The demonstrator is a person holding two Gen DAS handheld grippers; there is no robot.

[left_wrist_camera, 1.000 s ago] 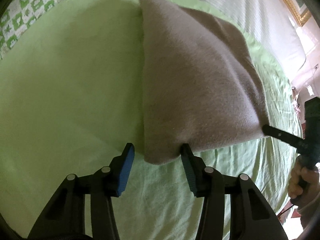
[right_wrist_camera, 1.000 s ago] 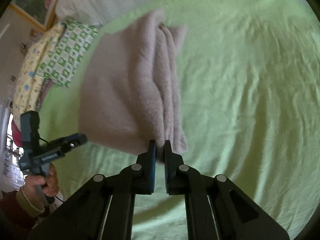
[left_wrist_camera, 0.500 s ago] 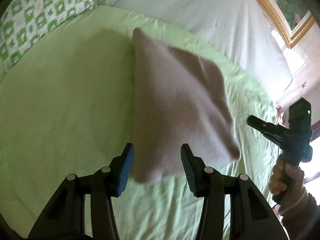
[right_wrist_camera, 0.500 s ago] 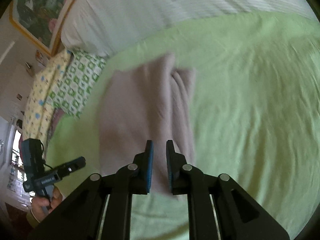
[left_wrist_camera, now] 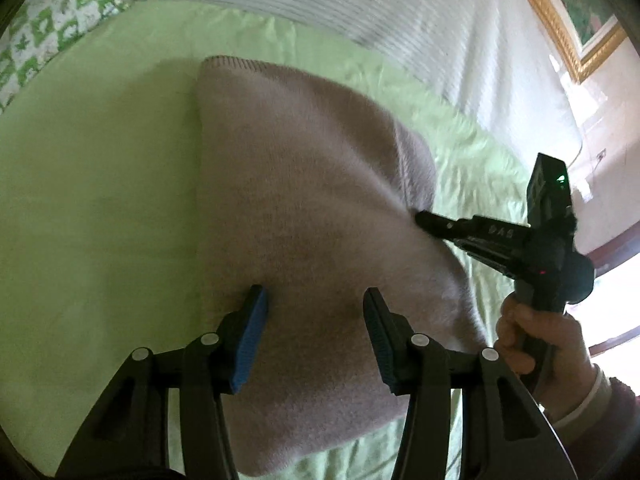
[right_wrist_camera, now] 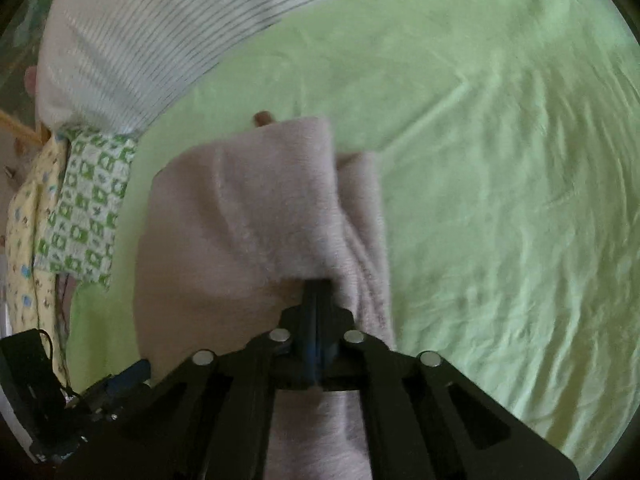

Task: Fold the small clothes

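Note:
A folded, fuzzy pinkish-beige garment [left_wrist_camera: 304, 216] lies on the green bedsheet [left_wrist_camera: 88, 184]. My left gripper [left_wrist_camera: 314, 312] is open, its blue pads spread over the garment's near part and holding nothing. My right gripper [right_wrist_camera: 318, 286] is shut, its tips tucked into the garment's right edge [right_wrist_camera: 256, 216]. It also shows in the left wrist view [left_wrist_camera: 424, 216], touching the garment's right side. Whether it pinches the cloth or only presses into it is hidden by the fabric.
A white striped blanket [left_wrist_camera: 360, 4] lies along the far side of the bed. A green-and-white patterned cloth [right_wrist_camera: 90, 208] and a yellow printed cloth [right_wrist_camera: 24, 240] lie at the left. A gold picture frame [left_wrist_camera: 572, 40] hangs on the wall.
The right gripper let go of the garment's corner, drew back, then shut and pushed into its right edge. The left gripper moved forward over the garment. The garment's right side has bunched up.

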